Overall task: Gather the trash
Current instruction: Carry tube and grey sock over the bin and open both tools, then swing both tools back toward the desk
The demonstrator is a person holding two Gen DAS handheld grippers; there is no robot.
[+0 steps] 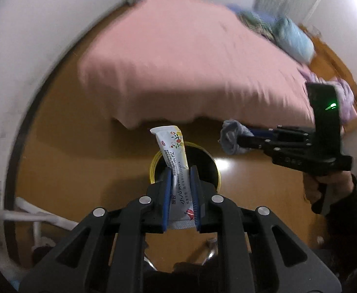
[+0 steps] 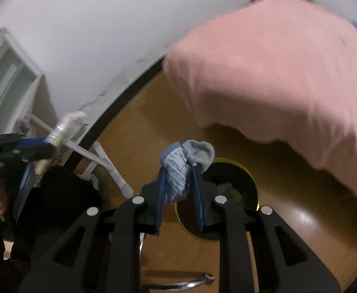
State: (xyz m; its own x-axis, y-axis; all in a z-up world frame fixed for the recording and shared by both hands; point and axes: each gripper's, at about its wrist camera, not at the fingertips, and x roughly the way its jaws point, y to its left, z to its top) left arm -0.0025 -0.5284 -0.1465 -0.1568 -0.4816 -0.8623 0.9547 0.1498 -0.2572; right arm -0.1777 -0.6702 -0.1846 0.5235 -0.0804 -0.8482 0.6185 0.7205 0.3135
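Note:
My left gripper (image 1: 181, 171) is shut on a white snack packet (image 1: 172, 150) with fruit pictures, held upright above a round yellow-rimmed trash bin (image 1: 215, 163) on the wooden floor. My right gripper (image 2: 179, 169) is shut on a crumpled blue-grey sock (image 2: 184, 162), held over the same bin (image 2: 248, 175), which holds some dark trash. The right gripper also shows in the left wrist view (image 1: 239, 141), to the right of the bin, with the sock (image 1: 232, 136) at its tip. The left gripper with the packet (image 2: 63, 128) shows at the left of the right wrist view.
A bed with a pink sheet (image 1: 183, 61) fills the space behind the bin, with blue and purple bedding (image 1: 293, 39) at its far end. A white wall with a dark skirting (image 2: 120, 107) runs at the left. White pipes (image 2: 110, 168) stand by the wall.

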